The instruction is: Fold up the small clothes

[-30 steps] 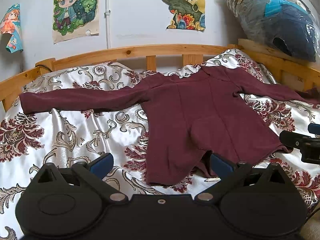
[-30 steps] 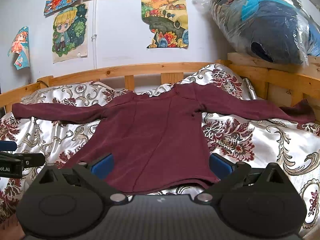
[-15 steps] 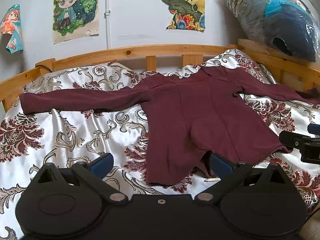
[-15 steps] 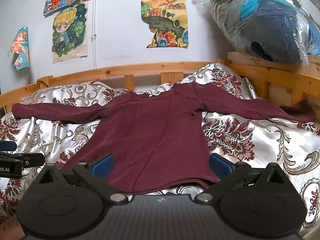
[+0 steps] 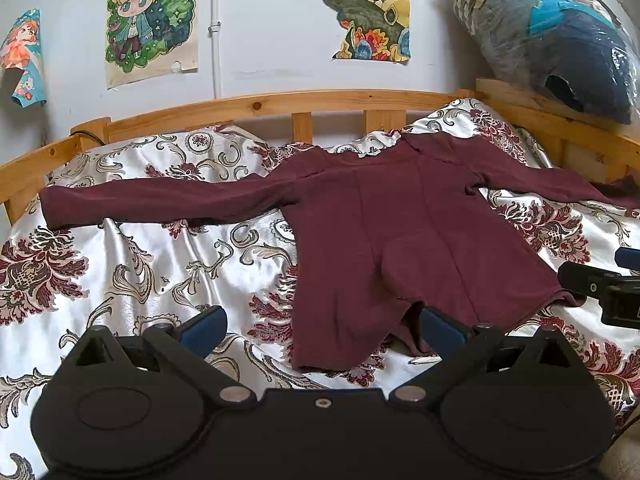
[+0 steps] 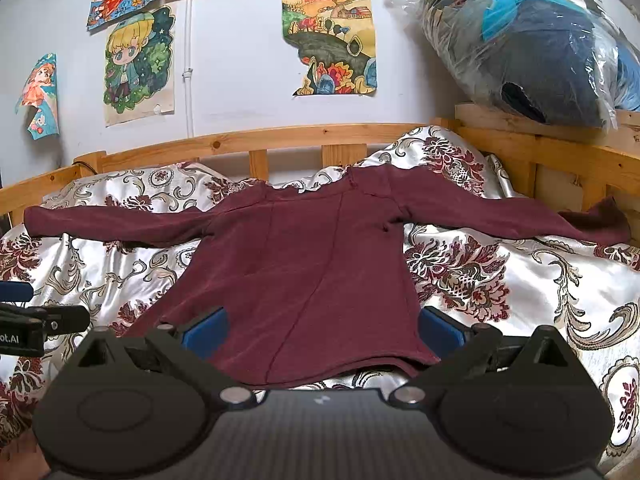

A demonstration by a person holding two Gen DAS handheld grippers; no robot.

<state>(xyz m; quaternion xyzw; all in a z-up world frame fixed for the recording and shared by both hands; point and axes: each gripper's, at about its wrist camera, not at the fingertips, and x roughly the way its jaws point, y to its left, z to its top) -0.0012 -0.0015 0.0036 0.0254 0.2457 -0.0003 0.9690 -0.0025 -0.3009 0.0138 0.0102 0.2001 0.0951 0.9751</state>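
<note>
1. On the bed, left wrist view: a maroon long-sleeved top [image 5: 384, 236] lies flat and spread out, both sleeves stretched sideways. Seams run down the body, and the hem is a bit rumpled with one corner flipped up.
2. Neckline points away toward the headboard [image 5: 280, 106], hem toward the camera. With the sleeves out, the longest line runs left to right across the bed.
3. Left gripper [image 5: 324, 326] is spread wide with nothing in it, and the hem's left corner sits between its blue pads. The right gripper's tip pokes in from the right edge, just beside the hem.
4. Over the hem, right wrist view: same top [image 6: 304, 276], centred, hem right at the camera, right sleeve reaching almost to the side rail.
5. Right gripper [image 6: 324, 330] is spread wide too, holding nothing, its pads roughly at either end of the hem.
6. Surface is a shiny white bedspread [image 6: 540, 280] with dark red floral patterns. Cartoon posters [image 6: 138, 62] hang on the wall, and a plastic-wrapped bundle [image 6: 532, 48] sits upper right.
</note>
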